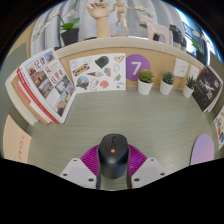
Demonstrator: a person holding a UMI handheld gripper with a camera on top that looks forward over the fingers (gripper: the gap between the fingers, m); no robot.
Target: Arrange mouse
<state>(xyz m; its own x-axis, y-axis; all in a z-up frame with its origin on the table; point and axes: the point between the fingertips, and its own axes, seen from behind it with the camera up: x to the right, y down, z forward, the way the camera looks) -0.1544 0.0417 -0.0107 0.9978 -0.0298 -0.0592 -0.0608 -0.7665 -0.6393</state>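
mouse (113, 155): sitting between the fingers, well before the potted plants (146, 82)
gripper (113, 172): clenching its flanks
handling: likely light, rigid, slick-shelled; flanks suiting best

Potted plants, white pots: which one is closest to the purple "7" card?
The leftmost potted plant, right beside the purple "7" card; the other two stand farther right.

A pale green-grey tabletop (105, 112) carries printed sheets — an open magazine (48, 82) among them. Beyond, three white-potted plants (166, 83) stand in a row — wooden figures (110, 18) behind.

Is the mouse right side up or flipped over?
Right side up. The mouse shows its orange scroll wheel and buttons on top, between the gripper jaws, whose pads press its sides.
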